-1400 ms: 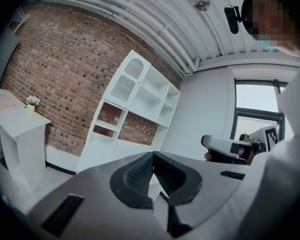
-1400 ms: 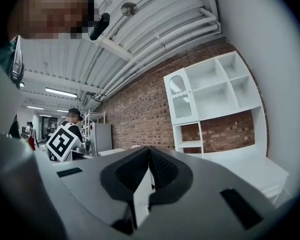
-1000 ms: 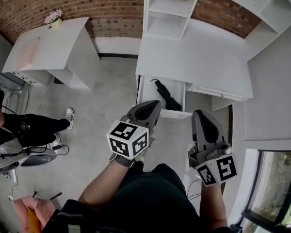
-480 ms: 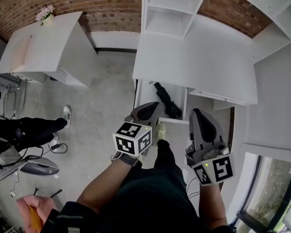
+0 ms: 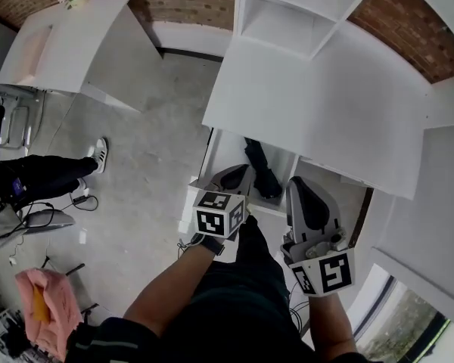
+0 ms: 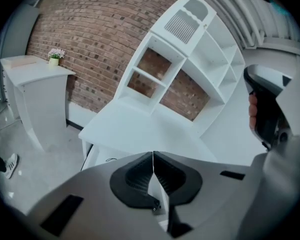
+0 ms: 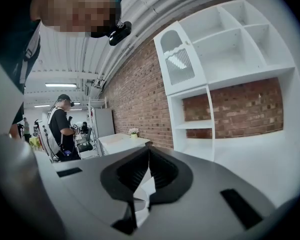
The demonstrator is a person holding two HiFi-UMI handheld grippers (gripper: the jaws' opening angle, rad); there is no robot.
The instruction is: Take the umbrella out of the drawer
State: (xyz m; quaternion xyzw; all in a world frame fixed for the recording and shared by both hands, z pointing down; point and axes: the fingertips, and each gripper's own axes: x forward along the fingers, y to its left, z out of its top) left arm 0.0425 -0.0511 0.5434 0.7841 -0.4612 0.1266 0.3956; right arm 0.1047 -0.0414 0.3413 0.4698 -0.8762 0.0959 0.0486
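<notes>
A folded black umbrella (image 5: 259, 169) lies in the open white drawer (image 5: 219, 148) under the desk. My left gripper (image 5: 245, 172) is shut and empty, its tip over the drawer's front edge just left of the umbrella. In the left gripper view the left gripper (image 6: 153, 155) has its jaws pressed together, and the drawer (image 6: 96, 154) shows below the desk top, the umbrella mostly hidden behind the jaws. My right gripper (image 5: 298, 183) hangs to the right of the umbrella, near the drawer's front right corner. The right gripper (image 7: 149, 147) points level at the shelves, jaws together, holding nothing.
The white desk (image 5: 325, 104) spans above the drawer, with a shelf unit (image 5: 287, 13) at its back against a brick wall. A white side table (image 5: 68, 36) stands at the far left. A person's legs (image 5: 38, 180) and a pink cloth (image 5: 41, 312) are on the floor at left.
Both grippers have dropped and moved forward toward the open drawer. The desk and drawer now sit closer in the head view. Both pairs of jaws stayed shut.
</notes>
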